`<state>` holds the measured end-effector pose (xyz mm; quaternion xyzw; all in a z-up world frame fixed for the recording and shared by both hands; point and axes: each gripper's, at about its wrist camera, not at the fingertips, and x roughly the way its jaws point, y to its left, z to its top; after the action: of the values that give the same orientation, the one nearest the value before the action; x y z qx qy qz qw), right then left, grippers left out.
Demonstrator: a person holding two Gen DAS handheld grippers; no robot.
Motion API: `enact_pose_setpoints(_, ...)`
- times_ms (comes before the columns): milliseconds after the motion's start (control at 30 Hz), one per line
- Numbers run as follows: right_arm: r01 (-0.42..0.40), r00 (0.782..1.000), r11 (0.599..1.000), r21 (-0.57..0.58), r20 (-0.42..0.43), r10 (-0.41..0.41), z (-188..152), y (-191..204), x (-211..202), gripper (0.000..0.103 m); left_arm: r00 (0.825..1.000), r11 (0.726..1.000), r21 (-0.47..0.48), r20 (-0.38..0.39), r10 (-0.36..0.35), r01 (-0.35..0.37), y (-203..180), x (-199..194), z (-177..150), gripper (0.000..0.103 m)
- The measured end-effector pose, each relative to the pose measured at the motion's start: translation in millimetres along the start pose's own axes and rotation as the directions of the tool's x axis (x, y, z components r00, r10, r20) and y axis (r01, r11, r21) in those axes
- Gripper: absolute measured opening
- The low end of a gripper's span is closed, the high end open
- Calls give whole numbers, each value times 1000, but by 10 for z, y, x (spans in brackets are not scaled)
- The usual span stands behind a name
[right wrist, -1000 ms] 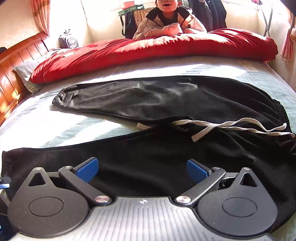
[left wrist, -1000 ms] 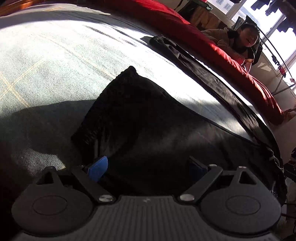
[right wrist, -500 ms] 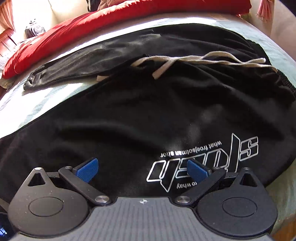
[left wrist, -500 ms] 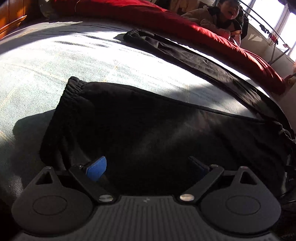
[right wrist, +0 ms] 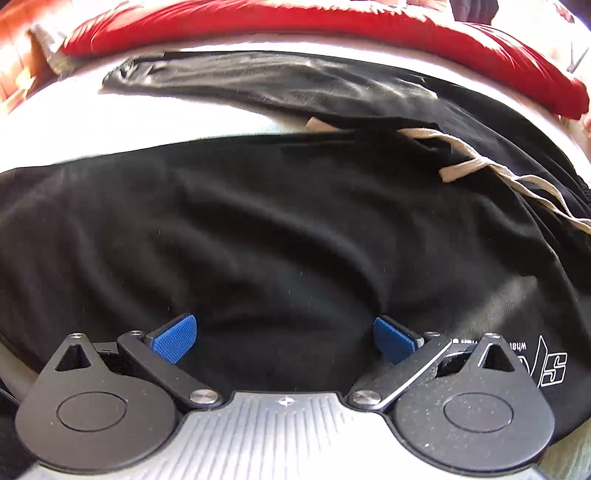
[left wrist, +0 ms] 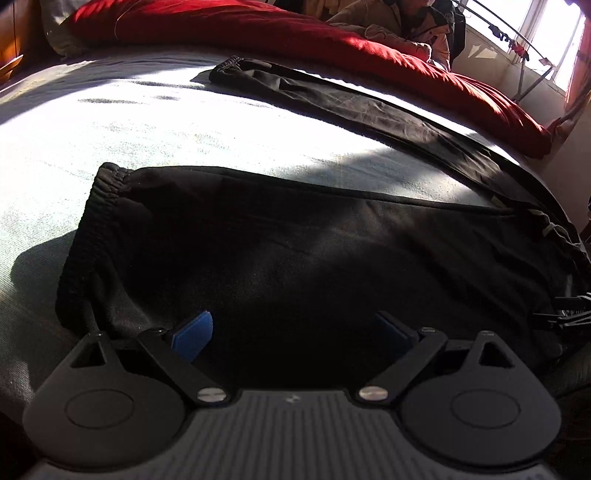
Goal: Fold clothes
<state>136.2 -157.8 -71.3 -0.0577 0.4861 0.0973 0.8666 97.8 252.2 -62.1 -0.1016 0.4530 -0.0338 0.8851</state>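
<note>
One bed fills both views, its pale sheet lit hard by sun, and everything else sits on or beside it. One red quilt runs along the bed's far edge; beyond it, in the left wrist view, part of one person in a tan jacket shows. One pair of black trousers lies spread flat on the bed, on the near side of the quilt. Its two legs fork apart: the far leg stretches beside the quilt, the near leg lies close to the bed's near edge, with a wedge of bare sheet between them. Two cuffs show in the left wrist view, one gathered cuff on the near leg and one on the far leg. One pale drawstring trails in loops across the waist end, seen in the right wrist view, and one white printed logo sits on the near leg, partly hidden behind the gripper.

Two grippers hang low over the near leg. The left gripper has its jaws spread wide, with black cloth between the two blue pads and nothing clamped. The right gripper is likewise wide apart, its pads on either side of a soft ridge of cloth; whether they touch the fabric I cannot tell.
</note>
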Motion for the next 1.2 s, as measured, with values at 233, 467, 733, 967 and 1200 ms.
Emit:
enact_pose_setpoints(233,-22,999,996,-85,40,26,94,222,-256,103,999,999,24,16,45,-46,55,-68,59,94)
enact_pose_setpoints(467,-131,991,988,-88,-52,127,185,598,58,103,997,992,103,32,-75,71,-152,-25,149,94)
enact_pose_setpoints(733,-103,994,994,23,-20,103,131,294,-291,103,998,989,135,1,-63,63,-209,125,278,94)
enact_pose_setpoints(967,37,998,986,162,49,-46,112,-198,-591,103,986,962,214,-28,-167,169,-585,278,469,94)
enact_pose_setpoints(1200,35,995,972,230,85,-56,-114,-628,-710,103,981,943,271,-66,-181,192,-1038,446,471,94)
